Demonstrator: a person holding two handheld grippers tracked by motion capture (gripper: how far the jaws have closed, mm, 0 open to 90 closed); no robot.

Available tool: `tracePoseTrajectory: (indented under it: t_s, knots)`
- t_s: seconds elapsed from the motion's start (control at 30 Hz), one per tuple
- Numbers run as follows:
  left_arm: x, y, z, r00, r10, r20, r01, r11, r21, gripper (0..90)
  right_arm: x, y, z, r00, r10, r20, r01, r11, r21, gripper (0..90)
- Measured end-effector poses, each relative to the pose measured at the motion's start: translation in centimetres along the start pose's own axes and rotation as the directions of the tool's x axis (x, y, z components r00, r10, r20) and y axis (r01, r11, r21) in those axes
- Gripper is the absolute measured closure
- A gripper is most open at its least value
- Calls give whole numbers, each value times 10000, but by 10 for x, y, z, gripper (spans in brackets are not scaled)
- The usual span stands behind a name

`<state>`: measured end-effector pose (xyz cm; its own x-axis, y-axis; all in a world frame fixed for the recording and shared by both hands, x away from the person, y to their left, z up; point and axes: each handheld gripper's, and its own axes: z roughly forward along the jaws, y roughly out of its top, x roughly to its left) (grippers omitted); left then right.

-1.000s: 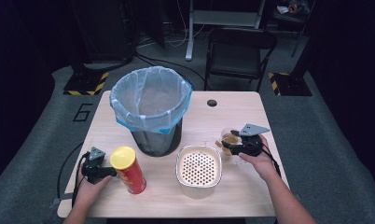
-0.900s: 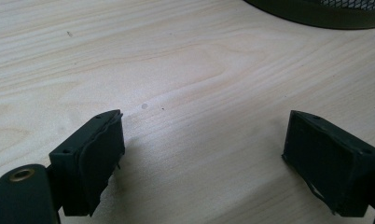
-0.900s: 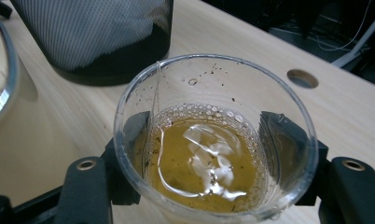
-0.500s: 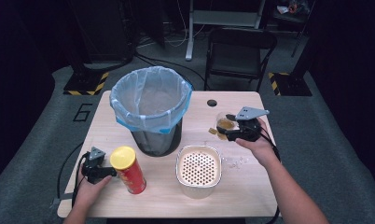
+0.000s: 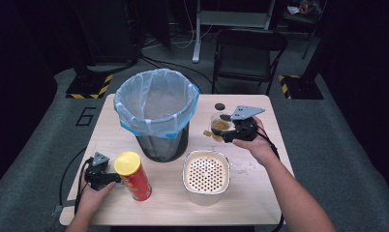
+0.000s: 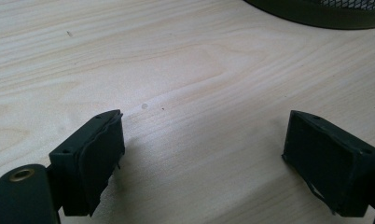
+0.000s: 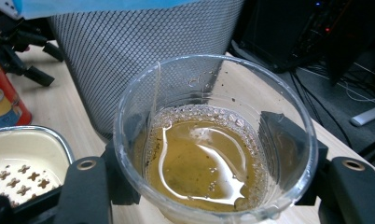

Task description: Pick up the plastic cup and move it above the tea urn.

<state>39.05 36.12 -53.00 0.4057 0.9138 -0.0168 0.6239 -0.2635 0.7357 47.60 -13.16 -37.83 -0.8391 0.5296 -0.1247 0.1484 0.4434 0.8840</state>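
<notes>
Cup of brown liquid held aloft, spill risk.

Right tongs (image 5: 220,131) clamped on clear cup (image 7: 213,140), raised above bench (image 5: 260,193) between bin (image 5: 156,113) and strainer bowl (image 5: 206,171). Liquid slanting in thin, soft wall: a tilt or hard squeeze could slop it over the rim. Left tongs (image 6: 202,154) wide, holding nothing, low over bench beside red can (image 5: 133,175).

The bin (image 5: 156,113) is standing behind the can (image 5: 133,175) and strainer (image 5: 206,176); the cup (image 5: 220,124) is hanging right of it.
</notes>
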Motion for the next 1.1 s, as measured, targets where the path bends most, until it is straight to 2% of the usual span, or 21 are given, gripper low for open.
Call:
tracePoseTrajectory:
  t_s: [0.17, 0.27, 0.3, 0.37, 0.4, 0.8, 0.97, 1.1]
  knots:
    - [0, 0, 0, 10000, 10, 2, -10, 10000, 6, 118, 5, -1, 7, 9983, -529, -261, 531, 9986, 56, 353]
    - [0, 0, 0, 10000, 7, 1, -7, 10000, 5, 118, 8, 0, 9, 9970, -749, -199, 751, 9972, 53, 354]
    - [0, 0, 0, 10000, 15, -2, -15, 10000, 12, 118, 11, -1, 9, 9955, -930, -166, 929, 9956, -96, 356]
    - [0, 0, 0, 10000, 14, -1, -14, 10000, 10, 118, 12, -1, 10, 9952, -968, -167, 966, 9952, -132, 356]
    - [0, 0, 0, 10000, 13, -2, -13, 10000, 11, 118, 14, -2, 10, 9930, -1174, -134, 1172, 9930, -148, 357]
    - [0, 0, 0, 10000, 12, -3, -12, 10000, 7, 118, 19, -9, 11, 9870, -1609, -15, 1608, 9867, -255, 359]
    - [0, 0, 0, 10000, 4, -3, -4, 10000, 3, 118, 23, -8, 9, 9783, -2067, 161, 2071, 9780, -266, 360]
    - [0, 0, 0, 10000, 13, 3, -13, 10000, 12, 118, 30, -10, 10, 9625, -2678, 440, 2687, 9631, -175, 360]
